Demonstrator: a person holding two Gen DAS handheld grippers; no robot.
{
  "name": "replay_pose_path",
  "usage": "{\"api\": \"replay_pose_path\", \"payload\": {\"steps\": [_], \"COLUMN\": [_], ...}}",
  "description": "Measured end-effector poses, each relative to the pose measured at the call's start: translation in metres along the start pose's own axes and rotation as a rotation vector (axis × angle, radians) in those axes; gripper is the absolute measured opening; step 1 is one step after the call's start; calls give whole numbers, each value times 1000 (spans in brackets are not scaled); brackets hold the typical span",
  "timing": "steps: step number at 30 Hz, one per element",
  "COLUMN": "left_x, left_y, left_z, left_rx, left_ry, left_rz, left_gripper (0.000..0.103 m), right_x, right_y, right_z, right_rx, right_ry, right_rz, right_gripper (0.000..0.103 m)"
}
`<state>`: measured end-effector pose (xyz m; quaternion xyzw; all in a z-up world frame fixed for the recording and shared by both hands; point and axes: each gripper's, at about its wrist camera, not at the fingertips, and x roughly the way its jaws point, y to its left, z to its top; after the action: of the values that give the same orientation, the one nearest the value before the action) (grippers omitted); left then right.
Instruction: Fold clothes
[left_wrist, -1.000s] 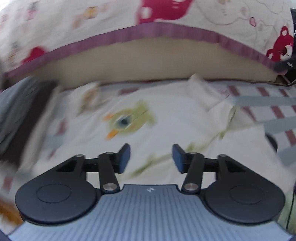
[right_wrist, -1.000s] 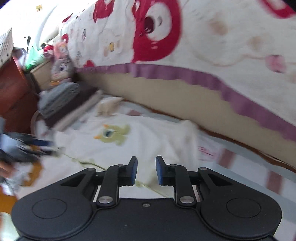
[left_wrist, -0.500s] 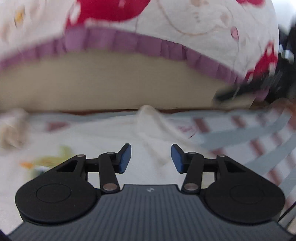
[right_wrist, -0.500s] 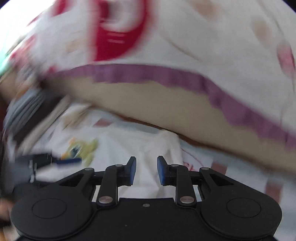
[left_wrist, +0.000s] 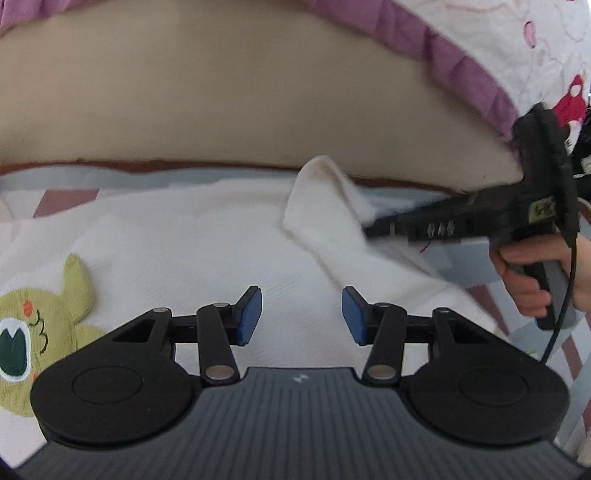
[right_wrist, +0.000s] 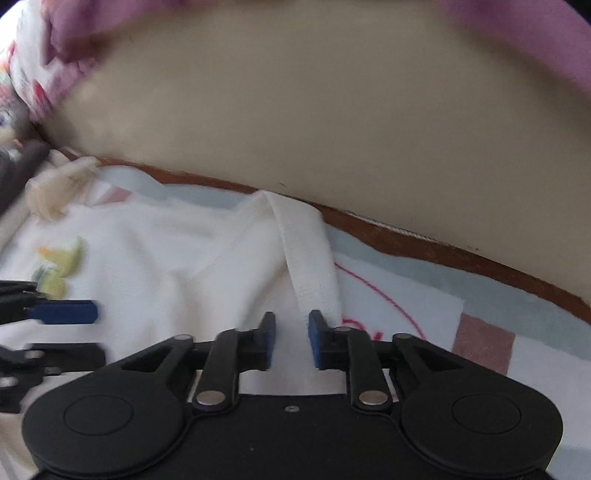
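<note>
Nearby, mattress side (left_wrist: 221, 110) borders garment (left_wrist: 184, 240).

The green cartoon patch (left_wrist: 35, 325) on the white garment (left_wrist: 192, 243) is cut off by the left edge of the left wrist view and partly covered by the left gripper's (left_wrist: 301, 316) body; the right gripper's (left_wrist: 373, 230) tips blur against the raised sleeve (left_wrist: 317, 199), so contact cannot be told; in the right wrist view a grey stack (right_wrist: 16, 173) at far left is smeared and cropped.
</note>
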<state>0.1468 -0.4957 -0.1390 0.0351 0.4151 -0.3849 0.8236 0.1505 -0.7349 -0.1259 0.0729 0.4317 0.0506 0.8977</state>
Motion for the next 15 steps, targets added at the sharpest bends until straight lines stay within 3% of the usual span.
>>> {"api": "replay_pose_path", "payload": {"steps": [1, 4, 9, 10, 11, 15], "left_x": [3, 3, 1, 1, 1, -2], "left_y": [4, 14, 18, 16, 14, 5], "left_z": [0, -4, -4, -3, -2, 2], "left_rx": [-5, -24, -13, -10, -4, 7], "left_ry": [10, 39, 56, 59, 61, 59], "left_rz": [5, 20, 44, 46, 48, 32], "left_gripper": [48, 48, 49, 50, 50, 50], "right_x": [2, 8, 13, 13, 14, -20], "right_y": [-1, -5, -5, -5, -4, -35], "right_z": [1, 0, 3, 3, 4, 11], "right_rx": [-5, -34, -91, -102, -113, 9], "right_ry": [-19, -79, -150, -163, -177, -308], "right_rz": [0, -8, -105, -125, -146, -156], "right_gripper": [40, 40, 47, 32, 5, 3]}}
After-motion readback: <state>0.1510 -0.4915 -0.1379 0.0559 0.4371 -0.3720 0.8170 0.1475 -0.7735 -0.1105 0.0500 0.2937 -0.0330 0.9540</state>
